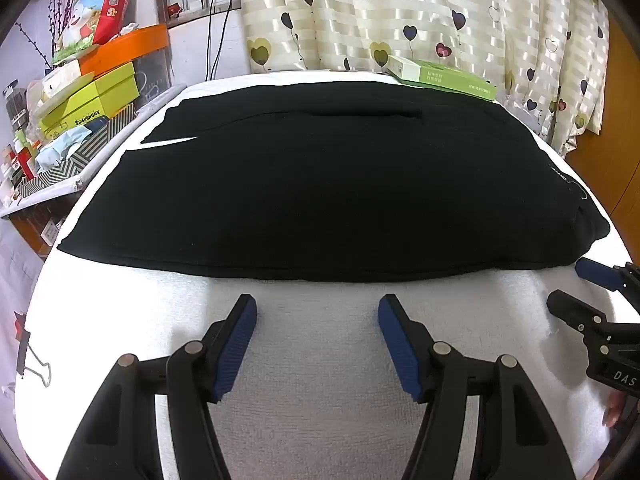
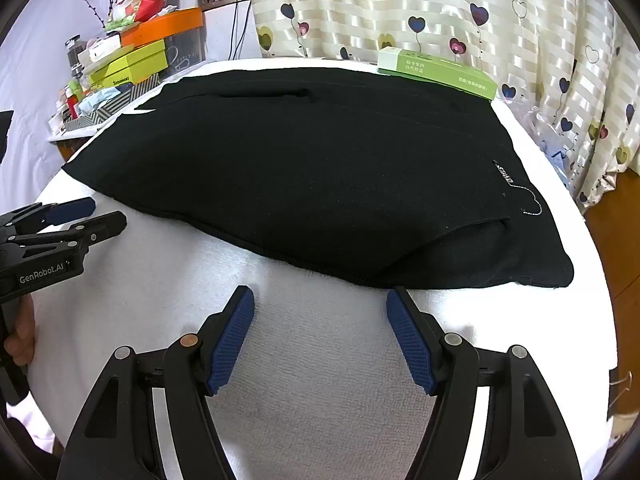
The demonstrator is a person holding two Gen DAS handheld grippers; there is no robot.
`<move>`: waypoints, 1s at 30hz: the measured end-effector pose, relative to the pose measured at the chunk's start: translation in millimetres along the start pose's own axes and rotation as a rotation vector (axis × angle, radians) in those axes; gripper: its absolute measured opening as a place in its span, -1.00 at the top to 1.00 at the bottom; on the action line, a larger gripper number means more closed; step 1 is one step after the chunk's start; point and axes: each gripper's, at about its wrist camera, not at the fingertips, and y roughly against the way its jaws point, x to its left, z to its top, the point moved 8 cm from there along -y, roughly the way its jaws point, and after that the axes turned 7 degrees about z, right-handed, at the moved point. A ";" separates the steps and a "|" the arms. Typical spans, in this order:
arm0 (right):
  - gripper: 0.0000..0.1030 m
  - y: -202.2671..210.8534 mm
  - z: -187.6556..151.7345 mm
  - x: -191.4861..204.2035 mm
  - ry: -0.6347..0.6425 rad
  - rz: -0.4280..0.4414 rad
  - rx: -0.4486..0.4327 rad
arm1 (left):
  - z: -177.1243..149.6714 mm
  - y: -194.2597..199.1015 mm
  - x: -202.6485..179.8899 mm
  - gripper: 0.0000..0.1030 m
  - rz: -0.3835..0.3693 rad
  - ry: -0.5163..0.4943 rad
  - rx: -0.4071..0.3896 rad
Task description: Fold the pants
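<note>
Pants (image 1: 328, 192) lie flat, near hem bordering bare white towel (image 1: 320, 360) where both tongs (image 1: 318, 312) (image 2: 320, 304) hover agape.

Pants (image 1: 320, 192) spread flat across a towel (image 1: 320, 360) on the table, leg ends to the left, waist to the right. Box (image 1: 444, 76) behind the pants at the far right edge, curtain (image 1: 400, 12) behind it. Stacked boxes (image 1: 92, 96) on a side shelf left of the table. Left gripper (image 1: 318, 312) over bare towel before the pants' near edge, apart from it; right gripper (image 2: 320, 304) to its right, near the waist corner, just short of the cloth. Binder clip (image 1: 34, 364) at the towel's left edge
</note>
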 end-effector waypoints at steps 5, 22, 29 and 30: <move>-0.35 0.2 0.0 -0.8 0.000 0.000 0.000 | 0.4 0.2 -1.5 -0.29 0.004 -0.003 -0.001; -0.35 0.2 0.0 0.0 0.000 0.000 0.000 | -1.6 0.7 1.3 -0.29 0.003 -0.002 -0.004; -0.35 0.4 0.3 -0.1 -0.002 0.002 -0.001 | -1.8 0.5 1.0 -0.29 0.003 -0.002 -0.005; -0.35 0.4 0.1 -0.2 -0.001 0.002 -0.001 | -2.3 0.6 1.6 -0.29 0.004 -0.003 -0.005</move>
